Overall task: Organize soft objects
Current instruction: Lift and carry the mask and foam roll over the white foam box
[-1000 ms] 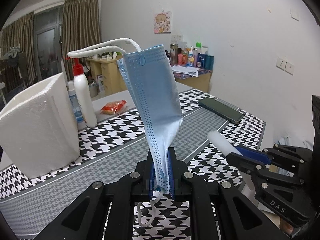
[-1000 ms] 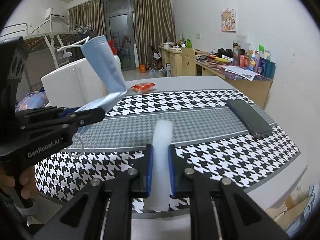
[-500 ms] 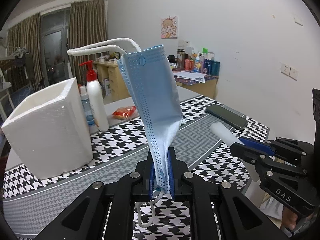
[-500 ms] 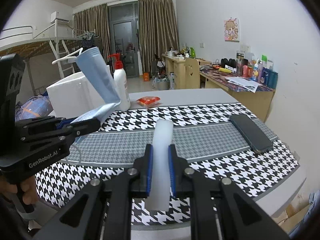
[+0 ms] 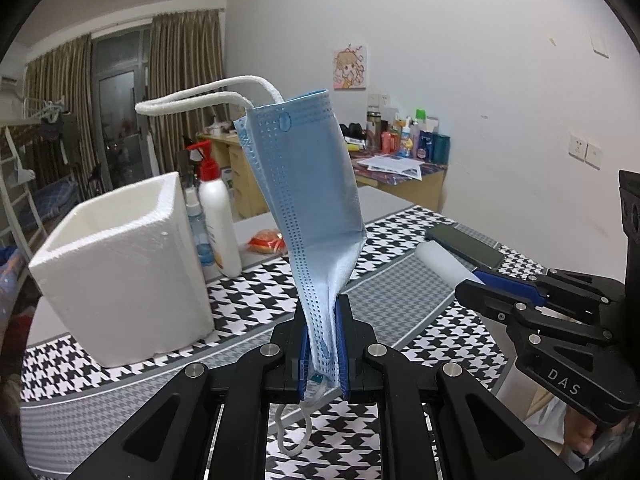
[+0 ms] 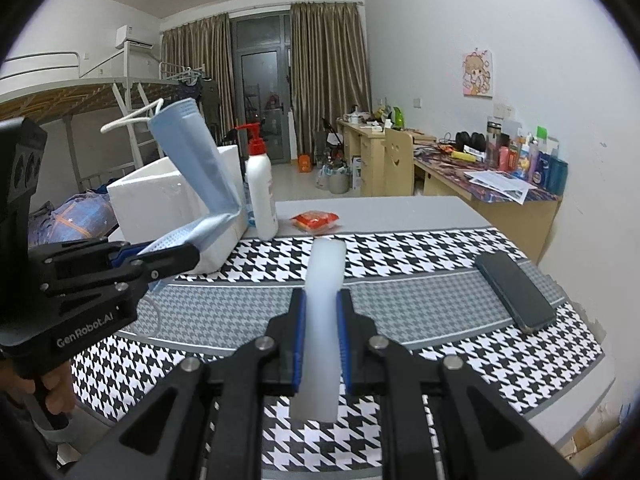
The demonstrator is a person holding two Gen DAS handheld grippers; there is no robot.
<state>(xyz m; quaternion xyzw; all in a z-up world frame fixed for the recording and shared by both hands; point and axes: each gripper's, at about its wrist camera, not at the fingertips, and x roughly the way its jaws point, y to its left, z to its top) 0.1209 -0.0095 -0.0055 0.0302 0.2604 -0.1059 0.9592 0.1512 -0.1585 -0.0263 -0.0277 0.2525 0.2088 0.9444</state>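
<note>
your left gripper (image 5: 322, 344) clamps the blue face mask (image 5: 308, 200) and your right gripper (image 6: 320, 344) pinches a white foam stick (image 6: 322, 320), both above the table, so nothing's stowed yet; foam box (image 5: 120, 264) probably the target.

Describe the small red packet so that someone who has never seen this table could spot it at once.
Find the table's houndstooth cloth, then the bare grey strip behind it. The red snack packet lies flat there, just right of the white pump bottle. It is the only red-orange, crinkly item lying down; its neighbours, the bottle and the white foam box, stand upright.
</note>
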